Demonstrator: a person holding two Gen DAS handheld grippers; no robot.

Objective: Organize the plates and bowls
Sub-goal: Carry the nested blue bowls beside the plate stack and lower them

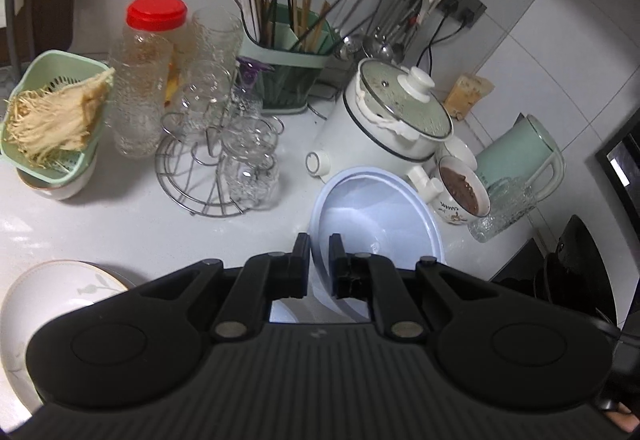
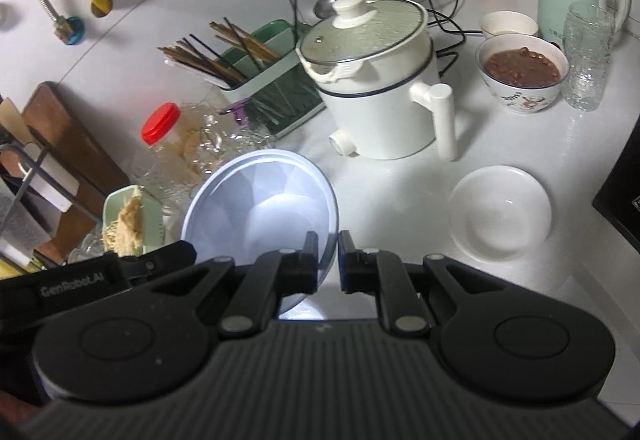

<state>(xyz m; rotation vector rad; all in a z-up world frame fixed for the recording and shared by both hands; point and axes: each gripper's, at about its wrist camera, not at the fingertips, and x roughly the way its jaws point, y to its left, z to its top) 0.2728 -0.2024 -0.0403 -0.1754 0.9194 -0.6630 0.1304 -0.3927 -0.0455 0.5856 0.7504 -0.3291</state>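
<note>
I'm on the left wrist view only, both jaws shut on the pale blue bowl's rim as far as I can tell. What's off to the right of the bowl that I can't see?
Observer: A small empty white dish lies on the counter to the right of the blue bowl, apart from it.
Operator: Is the right gripper on the bowl too?
Observer: Yes, the right gripper is shut on the bowl's rim, on the side across from the left gripper.
Operator: Anything else I'm missing on my left?
Observer: A wooden cutting board stands beyond the red-lidded jar, at the far left of the right wrist view.
</note>
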